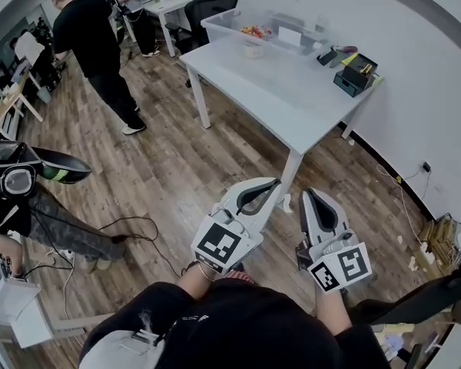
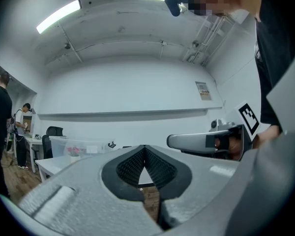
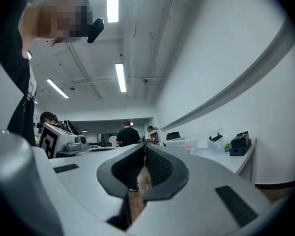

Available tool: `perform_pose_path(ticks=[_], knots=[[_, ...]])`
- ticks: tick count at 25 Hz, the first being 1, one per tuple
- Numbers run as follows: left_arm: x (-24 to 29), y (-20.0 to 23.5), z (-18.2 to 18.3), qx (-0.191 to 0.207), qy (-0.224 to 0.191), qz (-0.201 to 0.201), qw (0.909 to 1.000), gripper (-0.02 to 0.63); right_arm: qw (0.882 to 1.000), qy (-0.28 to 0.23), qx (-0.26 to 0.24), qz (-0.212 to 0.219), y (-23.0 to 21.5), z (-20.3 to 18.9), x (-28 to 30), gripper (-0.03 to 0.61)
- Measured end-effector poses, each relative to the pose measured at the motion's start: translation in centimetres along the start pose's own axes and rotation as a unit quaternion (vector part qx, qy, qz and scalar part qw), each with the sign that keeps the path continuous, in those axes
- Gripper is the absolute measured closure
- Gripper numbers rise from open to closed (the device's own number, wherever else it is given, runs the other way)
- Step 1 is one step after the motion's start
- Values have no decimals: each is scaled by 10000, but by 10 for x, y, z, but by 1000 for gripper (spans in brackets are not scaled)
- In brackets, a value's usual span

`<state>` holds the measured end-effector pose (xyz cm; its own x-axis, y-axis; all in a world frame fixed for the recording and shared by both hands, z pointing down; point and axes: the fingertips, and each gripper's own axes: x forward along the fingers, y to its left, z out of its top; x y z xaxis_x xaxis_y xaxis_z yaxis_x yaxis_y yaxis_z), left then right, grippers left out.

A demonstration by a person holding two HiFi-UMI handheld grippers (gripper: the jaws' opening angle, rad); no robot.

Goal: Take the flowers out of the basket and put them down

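Low in the middle of the frame we hold the left gripper (image 1: pixel 275 183) and the right gripper (image 1: pixel 308 194) side by side, each with jaws pressed together on nothing. Beyond them, at upper middle, stands the table (image 1: pixel 292 98). At its far end is a clear bin (image 1: pixel 215 23), and inside it we see the flowers (image 1: pixel 255 31), small and colourful, well apart from both grippers.

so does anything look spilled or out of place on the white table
Nothing stands out. The white table holds a clear bin and a dark box, all upright, with nothing spilled.
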<state>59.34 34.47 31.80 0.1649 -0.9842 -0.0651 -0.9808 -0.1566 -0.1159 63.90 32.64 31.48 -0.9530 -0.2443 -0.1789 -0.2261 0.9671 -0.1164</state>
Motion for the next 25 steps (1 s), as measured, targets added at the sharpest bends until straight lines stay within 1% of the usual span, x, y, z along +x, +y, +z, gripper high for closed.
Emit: perform_pose_path(ticks=[7, 13, 21, 25], knots=[[2, 44, -9, -35, 8, -58, 10000, 617, 10000, 23, 27, -40, 2, -10, 45, 565], [4, 79, -13, 47, 3, -99, 9999, 617, 10000, 35, 13, -69, 5, -19, 79, 565], [3, 110, -16, -1, -47, -172, 9998, 617, 9999, 71, -54, -133, 7, -24, 112, 565], [4, 119, -18, 35, -31, -211, 9998, 617, 9998, 113, -36, -140, 7, -28, 122, 565]])
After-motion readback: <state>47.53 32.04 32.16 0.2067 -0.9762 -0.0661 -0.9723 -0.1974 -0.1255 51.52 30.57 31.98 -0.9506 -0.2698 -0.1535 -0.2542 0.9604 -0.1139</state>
